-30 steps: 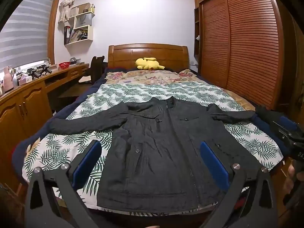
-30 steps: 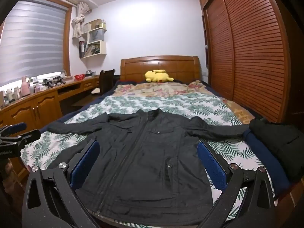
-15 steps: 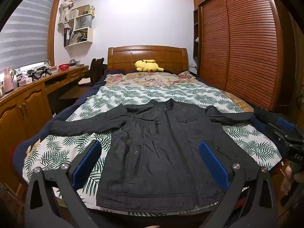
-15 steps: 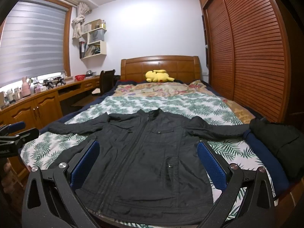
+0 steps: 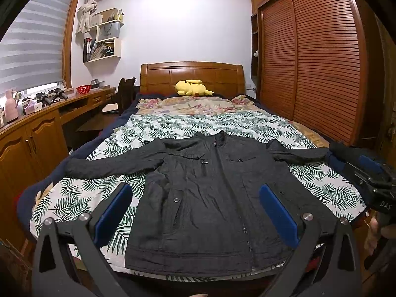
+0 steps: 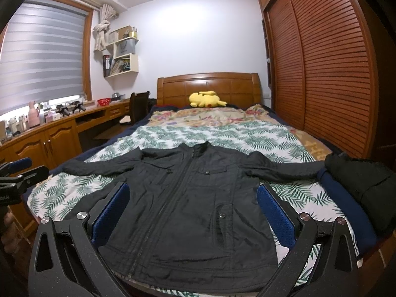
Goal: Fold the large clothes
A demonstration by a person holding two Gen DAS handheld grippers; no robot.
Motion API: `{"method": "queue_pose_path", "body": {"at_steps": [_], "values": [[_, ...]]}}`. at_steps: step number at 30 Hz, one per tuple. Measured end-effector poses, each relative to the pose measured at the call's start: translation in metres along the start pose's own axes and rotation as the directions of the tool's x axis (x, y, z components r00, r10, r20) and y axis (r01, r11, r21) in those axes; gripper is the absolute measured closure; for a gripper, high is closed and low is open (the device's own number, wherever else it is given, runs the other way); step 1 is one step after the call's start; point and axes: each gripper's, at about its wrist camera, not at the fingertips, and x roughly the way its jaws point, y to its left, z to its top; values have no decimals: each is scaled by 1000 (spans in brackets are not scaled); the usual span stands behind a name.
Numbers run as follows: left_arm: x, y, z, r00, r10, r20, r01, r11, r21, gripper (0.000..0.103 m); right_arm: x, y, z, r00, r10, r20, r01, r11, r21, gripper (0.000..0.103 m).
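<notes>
Left gripper point(image 5: 195, 212): hovering released above the foot edge of the bed, blue pads spread wide with nothing between them; it is drawing back slightly and tilting up, since the jacket is sitting lower in its view than a second ago and more ceiling is showing.
Right gripper point(image 6: 193, 212): also released and empty, pads wide apart, hanging over the foot edge toward the right corner; its view is barely shifting from a second ago.
Black jacket point(image 5: 210, 193): lying flat and face up on the palm-leaf bedspread point(image 5: 173, 126), zipped, collar toward the headboard point(image 5: 190, 74), hem at the foot edge, both sleeves stretched out toward the side edges; it is not moving between frames.
Right sleeve point(image 6: 279, 169): its cuff is reaching a dark folded garment point(image 6: 363, 183) piled at the right edge.
Yellow plush toy point(image 5: 193, 88): resting at the head end, well apart from the jacket.
Meaning for the task: neither gripper is touching cloth, so folding is not yet starting; the person seems to be lining up both tools.
Likely next need: probably taking a sleeve or a side of the hem.
</notes>
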Motion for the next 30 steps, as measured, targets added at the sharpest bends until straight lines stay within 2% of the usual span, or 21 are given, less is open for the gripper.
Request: {"method": "queue_pose_path", "body": {"at_steps": [30], "values": [[2,-2,-1,1000,5,-5,-5,1000,-4,0,-3,-3,-5,1000,5,5,-5,1000,-2,0]]}}
